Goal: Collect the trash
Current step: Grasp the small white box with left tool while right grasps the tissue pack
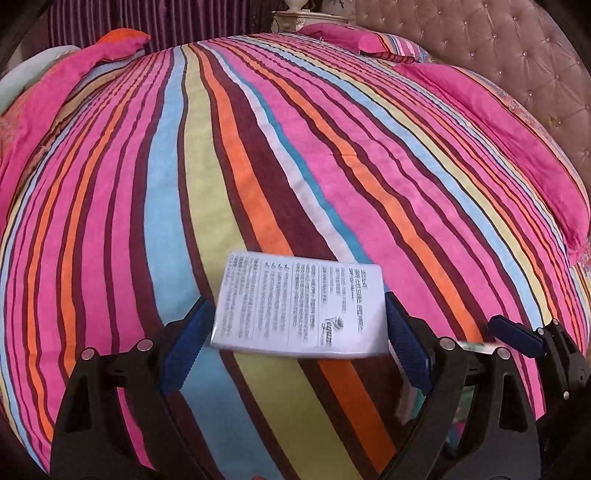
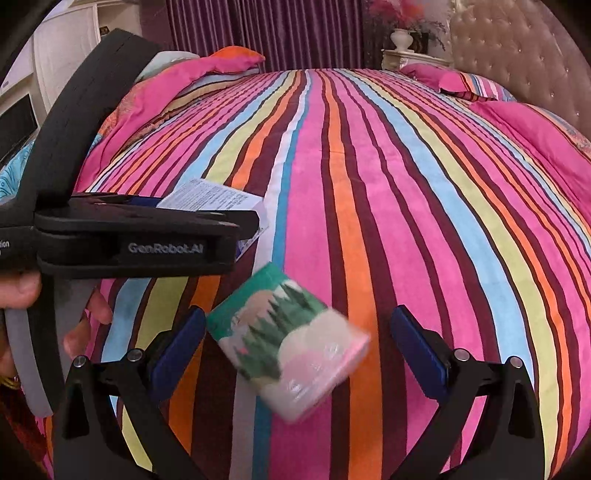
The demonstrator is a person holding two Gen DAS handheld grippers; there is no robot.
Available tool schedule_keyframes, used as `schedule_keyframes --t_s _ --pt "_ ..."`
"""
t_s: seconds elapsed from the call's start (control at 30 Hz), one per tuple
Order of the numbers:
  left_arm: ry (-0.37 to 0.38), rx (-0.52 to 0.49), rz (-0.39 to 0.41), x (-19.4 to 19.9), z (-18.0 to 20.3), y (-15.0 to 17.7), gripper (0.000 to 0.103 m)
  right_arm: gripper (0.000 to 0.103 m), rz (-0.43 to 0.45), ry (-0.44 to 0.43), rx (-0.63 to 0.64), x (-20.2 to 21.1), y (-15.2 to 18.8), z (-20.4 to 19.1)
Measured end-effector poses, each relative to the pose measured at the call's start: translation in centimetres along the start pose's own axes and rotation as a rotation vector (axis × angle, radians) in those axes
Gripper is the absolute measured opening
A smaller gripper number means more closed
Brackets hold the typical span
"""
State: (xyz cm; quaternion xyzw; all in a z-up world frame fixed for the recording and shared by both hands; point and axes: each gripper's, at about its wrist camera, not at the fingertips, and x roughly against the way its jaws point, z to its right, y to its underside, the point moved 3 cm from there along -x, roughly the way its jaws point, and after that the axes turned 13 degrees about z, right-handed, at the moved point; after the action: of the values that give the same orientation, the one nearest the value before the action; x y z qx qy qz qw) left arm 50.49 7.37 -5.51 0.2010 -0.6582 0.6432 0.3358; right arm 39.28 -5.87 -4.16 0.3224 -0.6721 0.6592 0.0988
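A white printed box [image 1: 299, 306] lies on the striped bedspread [image 1: 258, 147] between the blue pads of my left gripper [image 1: 295, 332], whose jaws stand open just either side of it. It also shows in the right wrist view [image 2: 210, 197], behind the left gripper's black body [image 2: 140, 240]. A green and white tissue pack [image 2: 288, 343], blurred, sits between the wide-open pads of my right gripper [image 2: 295, 350]; no pad touches it. The right gripper's fingers [image 1: 517, 336] show at the lower right of the left wrist view.
Pink pillows [image 1: 362, 37] lie at the head of the bed by a tufted headboard [image 1: 498, 48]. A folded pink quilt [image 2: 177, 81] lies at the far left. A nightstand with a vase [image 2: 402, 40] and purple curtains [image 2: 266, 29] stand behind.
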Motion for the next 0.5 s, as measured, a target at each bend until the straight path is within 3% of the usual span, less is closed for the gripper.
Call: schedule_keyframes --t_s 0.3,0.37,0.5 --pt "-0.019 0.056 -0.03 -1.2 -0.6 0.1 0.088 0.095 -0.056 -0.069 0.074 -1.4 0.2 -1.1" --pt "-0.023 0.055 -0.027 -1.3 -0.7 0.1 0.084 0.094 -0.06 -0.069 0.082 -1.3 0.3 -1.0" --pt "-0.039 0.043 -0.012 -1.1 -0.8 0.2 0.079 0.068 -0.052 -0.026 0.131 -1.0 0.4 -1.0"
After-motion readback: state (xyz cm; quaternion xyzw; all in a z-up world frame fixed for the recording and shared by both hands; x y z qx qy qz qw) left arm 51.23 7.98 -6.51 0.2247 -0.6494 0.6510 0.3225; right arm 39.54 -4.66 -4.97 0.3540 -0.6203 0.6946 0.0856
